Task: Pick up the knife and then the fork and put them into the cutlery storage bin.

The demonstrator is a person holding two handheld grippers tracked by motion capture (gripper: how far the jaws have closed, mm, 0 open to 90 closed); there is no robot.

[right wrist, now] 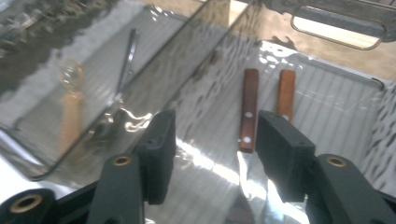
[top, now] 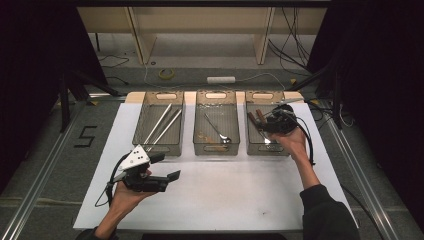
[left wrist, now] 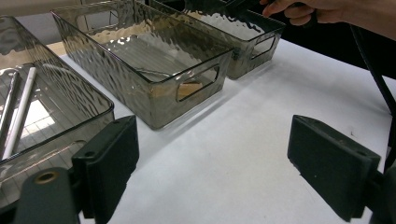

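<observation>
Standing side by side at the far edge of the white worktop (top: 215, 195) are three smoked, ripple-walled plastic bins with cut-out handles. The left bin (top: 157, 145) holds two long pale rods (top: 162, 125). The middle bin (top: 216, 147) holds a metal spoon (top: 220, 132) and a wooden-handled utensil (right wrist: 70, 119), seen through its wall in the right gripper view. The right bin (top: 250, 142) holds two knives with brown wooden handles. Cables, a roll of tape and a white bar lie on the floor beyond the worktop.

The right tongs (right wrist: 210, 140) hang over the right bin, pointing down into it, held by the right hand (top: 292, 140). Their jaws stand released, apart, with nothing pressed between the pads. The bin's tall walls enclose the jaws on each side.

The nearer knife (right wrist: 249, 109) lies flat on the bin floor just below and between the jaws, close beside the right-hand pad and not touched by either. Its handle points away from the tongs toward the far handle wall; its blade runs back beneath the jaws. The second knife (right wrist: 285, 93) lies just beside it, parallel, partly hidden behind the right-hand pad.

Each knife handle is a straight reddish-brown wooden slab; the nearer one shows two pale rivets. The blades are bright, reflective metal.

The left tongs (top: 167, 167) rest above the bare worktop in front of the left bin, well apart from the knives, jaws released wide and empty.
</observation>
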